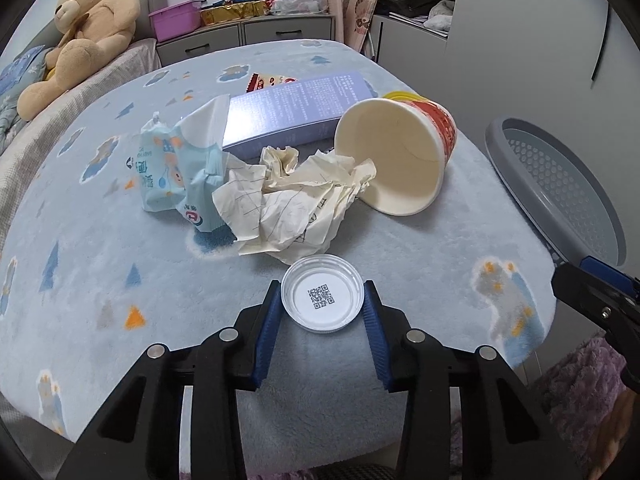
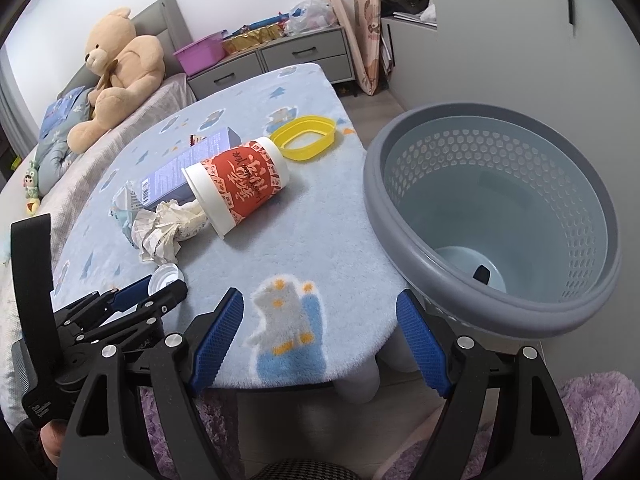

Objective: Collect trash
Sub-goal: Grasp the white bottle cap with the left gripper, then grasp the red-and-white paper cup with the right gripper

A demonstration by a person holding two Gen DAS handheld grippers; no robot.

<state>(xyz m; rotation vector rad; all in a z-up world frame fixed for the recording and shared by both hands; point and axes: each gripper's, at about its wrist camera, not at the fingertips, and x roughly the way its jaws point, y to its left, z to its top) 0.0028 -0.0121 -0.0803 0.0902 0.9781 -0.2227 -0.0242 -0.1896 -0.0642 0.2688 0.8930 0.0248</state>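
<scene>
Bedroom clutter frames a low table (image 1: pixel 100 240) draped in a pale blue fleece cover printed with little animals and trees; a tan teddy bear (image 1: pixel 86 28) slumps on the bed behind it and grey drawers stand along the far wall. Between the blue pads of the left gripper (image 1: pixel 322 300) lies a white plastic lid (image 1: pixel 320 294), open side up with a square code printed inside; both pads sit against its rim, pinching it on the fleece. Just beyond those fingertips is a heap of crumpled paper (image 1: pixel 296 200), and farther out a tipped paper cup (image 1: pixel 396 156) with a red printed band, its mouth turned toward the paper. To the left of the paper, seen from the fingers, sits a light blue tissue pack (image 1: pixel 176 168), and behind it a lilac carton (image 1: pixel 288 112) lies flat. A yellow oval ring (image 2: pixel 306 136) rests past the cup, near the table's far edge. The right gripper (image 2: pixel 320 344) hovers over the near table edge with its fingers spread wide and nothing between them except the fleece below. Off its right fingertip, beside the table, stands a grey perforated basket (image 2: pixel 496 320), with only one small dark object at the bottom.
</scene>
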